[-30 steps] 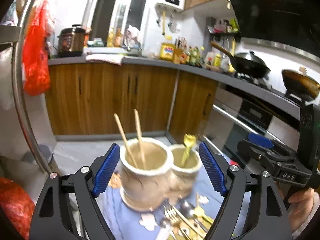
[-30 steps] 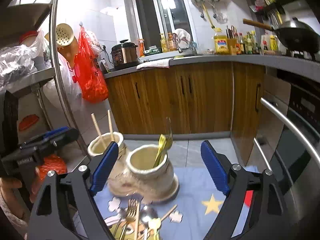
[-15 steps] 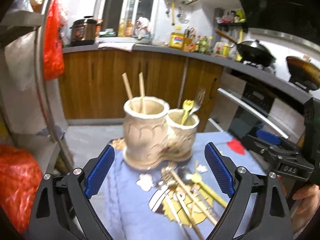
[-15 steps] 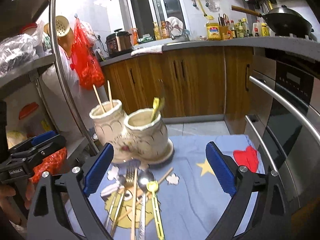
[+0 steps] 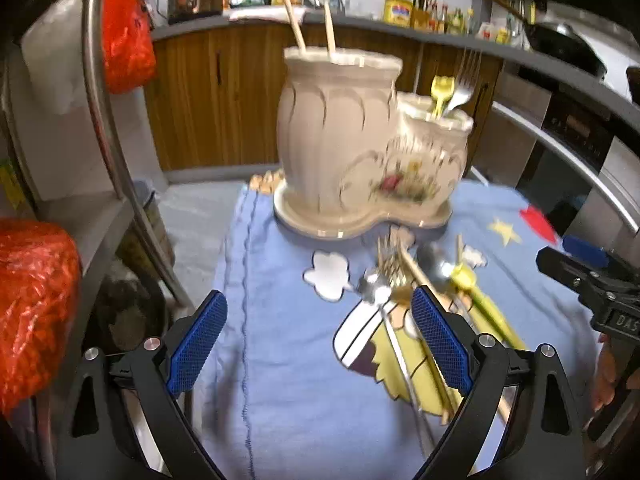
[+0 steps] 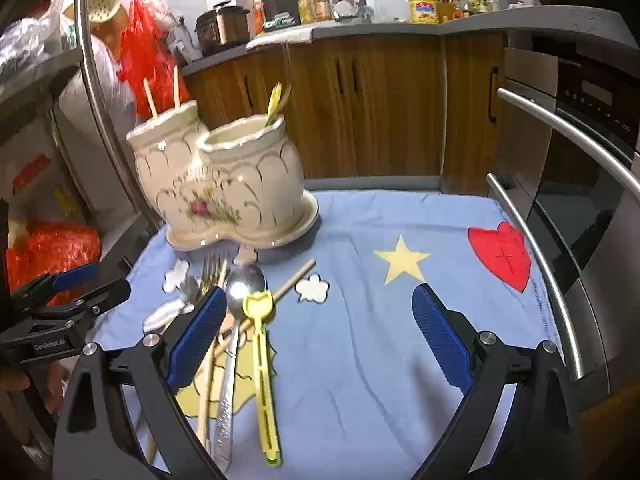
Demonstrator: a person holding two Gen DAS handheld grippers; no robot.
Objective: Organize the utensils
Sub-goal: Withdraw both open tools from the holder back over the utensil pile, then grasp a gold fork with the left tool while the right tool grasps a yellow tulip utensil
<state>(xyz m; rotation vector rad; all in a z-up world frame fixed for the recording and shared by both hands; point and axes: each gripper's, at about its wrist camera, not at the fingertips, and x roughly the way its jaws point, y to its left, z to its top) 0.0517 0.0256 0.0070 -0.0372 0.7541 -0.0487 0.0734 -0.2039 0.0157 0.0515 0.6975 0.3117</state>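
A cream ceramic two-pot holder (image 5: 360, 160) (image 6: 224, 184) stands at the far end of a blue cloth (image 5: 288, 360) (image 6: 360, 340). Its taller pot holds two wooden chopsticks (image 5: 312, 24); its lower pot holds a yellow utensil (image 5: 442, 92) and a fork (image 5: 466, 84). Loose utensils lie in front of it: a metal spoon (image 6: 236, 320), a yellow utensil (image 6: 262, 360), forks (image 6: 208, 272) and chopsticks (image 6: 292, 280). My left gripper (image 5: 318, 344) is open and empty above the cloth, left of the pile. My right gripper (image 6: 316, 336) is open and empty, with its left finger over the pile.
A metal shelf rack with red bags (image 5: 36, 300) stands to the left. Wooden cabinets (image 6: 380, 112) run behind the table. An oven with bar handles (image 6: 560, 200) is on the right. The cloth ends at the table's edges left and right.
Both grippers have drawn back from the holder and dropped lower toward the cloth. The holder now stands farther ahead and the loose utensils lie between the fingers. Both stay open.
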